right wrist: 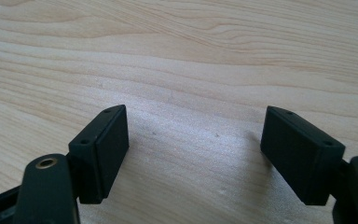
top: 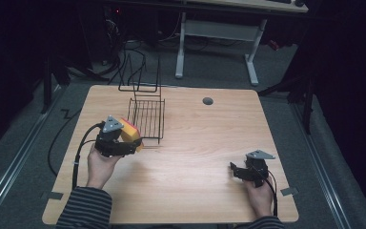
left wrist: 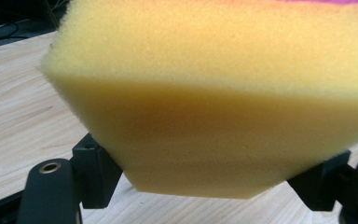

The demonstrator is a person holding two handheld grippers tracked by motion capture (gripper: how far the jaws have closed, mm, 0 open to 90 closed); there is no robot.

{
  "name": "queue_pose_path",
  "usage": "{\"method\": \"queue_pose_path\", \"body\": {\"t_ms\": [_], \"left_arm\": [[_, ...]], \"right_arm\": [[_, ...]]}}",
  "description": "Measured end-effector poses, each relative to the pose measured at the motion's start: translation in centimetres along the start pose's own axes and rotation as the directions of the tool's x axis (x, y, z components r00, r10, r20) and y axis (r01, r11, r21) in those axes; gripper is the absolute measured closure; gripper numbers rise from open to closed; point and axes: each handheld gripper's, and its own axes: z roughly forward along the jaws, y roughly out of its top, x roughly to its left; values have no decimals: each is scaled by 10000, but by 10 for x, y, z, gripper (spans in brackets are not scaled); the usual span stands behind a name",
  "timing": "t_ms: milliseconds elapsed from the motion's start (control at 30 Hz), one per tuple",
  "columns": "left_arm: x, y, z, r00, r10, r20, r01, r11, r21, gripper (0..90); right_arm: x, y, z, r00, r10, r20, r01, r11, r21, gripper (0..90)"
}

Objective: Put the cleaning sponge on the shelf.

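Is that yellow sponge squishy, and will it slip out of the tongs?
Probably squishy: the sponge has a porous foam face, and its lower edge narrows where the left tongs pinch it. It likely weighs little, being airy foam. It looks unlikely to slip, since the rough foam should grip the pads.

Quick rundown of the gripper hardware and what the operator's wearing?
Both the left gripper and the right gripper are matte black, with blocky rectangular pads, brass-ringed pivot holes, a grey three-cornered top plate and a trailing black cable. Sleeves are dark with thin stripes.
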Motion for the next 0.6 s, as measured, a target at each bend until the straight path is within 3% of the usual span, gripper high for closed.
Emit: {"method": "queue_pose_path", "body": {"t_ms": [333, 467, 600], "left_arm": [[6, 4, 10, 9996, -279, 30, 279, 9996, -23, 237], [5, 8, 12, 9996, 63, -289, -59, 9999, 126, 237], [4, 14, 16, 9991, 225, -355, -218, 9996, 177, 237]], "right_arm": [[0, 0, 0, 10000, -1, -4, 1, 10000, 1, 236], [0, 0, 0, 10000, -6, -4, 6, 10000, 2, 236], [0, 0, 0, 10000, -1, -6, 1, 10000, 2, 236]]}}
